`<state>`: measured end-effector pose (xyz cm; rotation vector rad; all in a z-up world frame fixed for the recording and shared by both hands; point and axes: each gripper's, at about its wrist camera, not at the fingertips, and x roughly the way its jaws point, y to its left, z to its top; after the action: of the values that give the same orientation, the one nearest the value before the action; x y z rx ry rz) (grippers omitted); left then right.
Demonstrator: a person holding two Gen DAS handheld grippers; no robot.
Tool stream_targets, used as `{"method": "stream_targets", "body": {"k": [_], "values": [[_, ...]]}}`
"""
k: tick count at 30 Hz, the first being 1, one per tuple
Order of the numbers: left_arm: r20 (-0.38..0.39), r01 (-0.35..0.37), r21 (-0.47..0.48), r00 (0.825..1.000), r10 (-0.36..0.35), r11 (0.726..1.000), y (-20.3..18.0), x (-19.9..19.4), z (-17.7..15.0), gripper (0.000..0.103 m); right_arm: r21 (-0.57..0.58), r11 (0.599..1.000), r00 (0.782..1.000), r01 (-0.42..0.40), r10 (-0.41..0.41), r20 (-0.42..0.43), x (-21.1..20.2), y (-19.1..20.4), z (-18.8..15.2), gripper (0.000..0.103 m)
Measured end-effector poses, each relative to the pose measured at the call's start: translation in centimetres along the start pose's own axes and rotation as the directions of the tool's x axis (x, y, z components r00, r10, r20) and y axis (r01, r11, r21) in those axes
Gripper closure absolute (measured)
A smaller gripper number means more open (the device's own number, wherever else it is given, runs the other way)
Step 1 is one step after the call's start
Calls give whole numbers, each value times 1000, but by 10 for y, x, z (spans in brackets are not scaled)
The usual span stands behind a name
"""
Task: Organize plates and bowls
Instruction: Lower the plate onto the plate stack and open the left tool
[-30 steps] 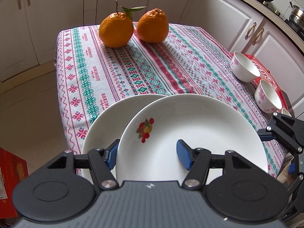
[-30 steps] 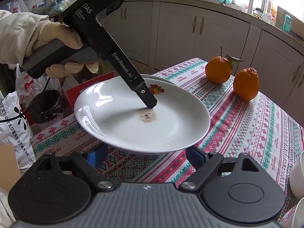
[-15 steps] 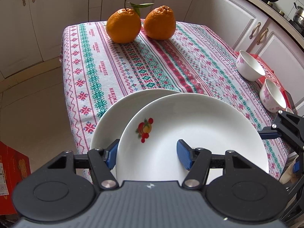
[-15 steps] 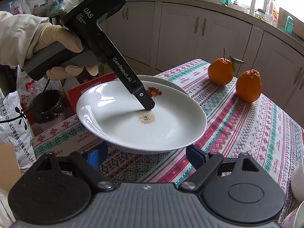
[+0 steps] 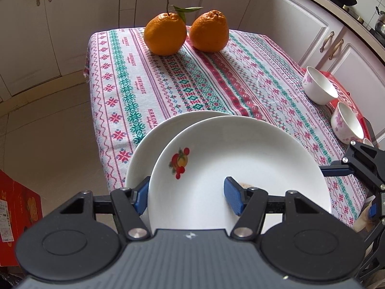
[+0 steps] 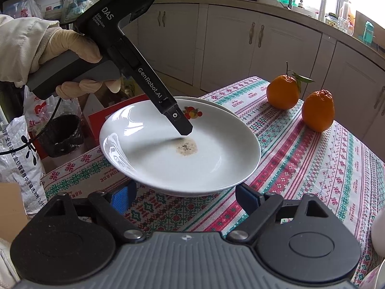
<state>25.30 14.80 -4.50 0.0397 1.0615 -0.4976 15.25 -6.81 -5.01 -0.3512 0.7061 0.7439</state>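
Note:
My left gripper point(image 5: 186, 196) is shut on the rim of a white plate point(image 5: 240, 163) with a fruit print, held above a second white plate point(image 5: 154, 139) on the table's near corner. In the right wrist view the held plate point(image 6: 216, 154) has a brown stain in its middle, and one left finger point(image 6: 179, 120) lies over it. My right gripper point(image 6: 185, 197) is open and empty, just short of the plate's edge. Two white floral bowls point(image 5: 320, 89) point(image 5: 347, 125) sit at the table's right edge.
Two oranges point(image 5: 166, 35) point(image 5: 209, 31) stand at the far end of the patterned tablecloth point(image 5: 192, 84). A red tray point(image 5: 336, 82) lies under the bowls. Cabinets ring the table. A red box point(image 5: 16, 207) stands on the floor at left.
The left gripper has carried the held plate a little farther over the lower plate and the table. The right gripper has stayed open and nearly still.

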Motion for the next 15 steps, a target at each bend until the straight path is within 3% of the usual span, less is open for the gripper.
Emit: {"method": "stream_targets", "body": {"k": [15], "values": [[15, -8, -25, 1000, 8, 1000, 4, -10, -1, 41, 0, 1000, 1000, -3, 3, 10, 2, -1, 0, 11]]}}
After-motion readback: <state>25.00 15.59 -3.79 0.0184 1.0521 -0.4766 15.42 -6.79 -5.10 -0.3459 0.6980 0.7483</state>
